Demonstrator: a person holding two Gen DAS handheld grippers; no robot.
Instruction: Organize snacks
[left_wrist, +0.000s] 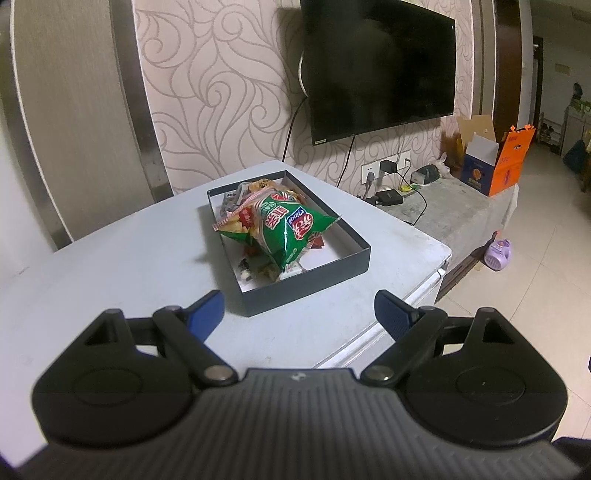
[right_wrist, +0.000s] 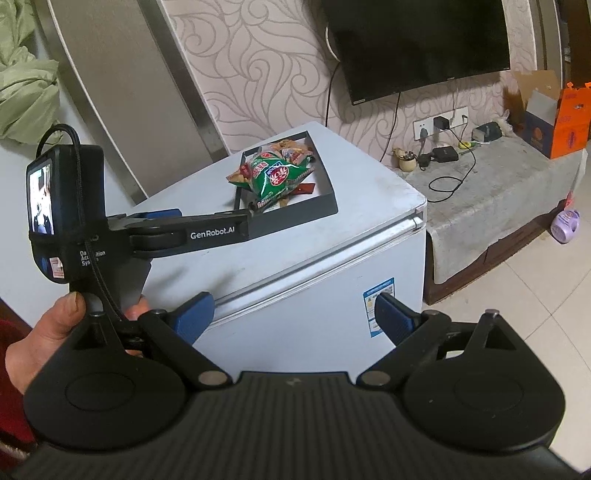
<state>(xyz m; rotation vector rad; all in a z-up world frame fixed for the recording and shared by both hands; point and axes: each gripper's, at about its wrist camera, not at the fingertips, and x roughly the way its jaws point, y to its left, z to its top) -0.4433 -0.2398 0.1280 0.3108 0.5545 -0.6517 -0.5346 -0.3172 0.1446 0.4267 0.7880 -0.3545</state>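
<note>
A dark shallow box (left_wrist: 306, 288) sits on top of a white chest freezer (left_wrist: 110, 266). It holds a pile of snack packets, with a large green chip bag (left_wrist: 286, 229) on top. My left gripper (left_wrist: 299, 312) is open and empty, just in front of the box's near wall. In the right wrist view the box (right_wrist: 295, 218) and green bag (right_wrist: 275, 177) lie further off. The left gripper (right_wrist: 207, 214) reaches toward the box's near corner. My right gripper (right_wrist: 293, 317) is open and empty, held off the freezer's front.
A wall TV (left_wrist: 376, 66) hangs behind the freezer. A low cloth-covered bench (right_wrist: 491, 199) to the right carries cables, chargers and an orange carton (right_wrist: 565, 118). A purple bottle (right_wrist: 565, 221) lies on the tiled floor. Green cloth (right_wrist: 26, 92) is at the far left.
</note>
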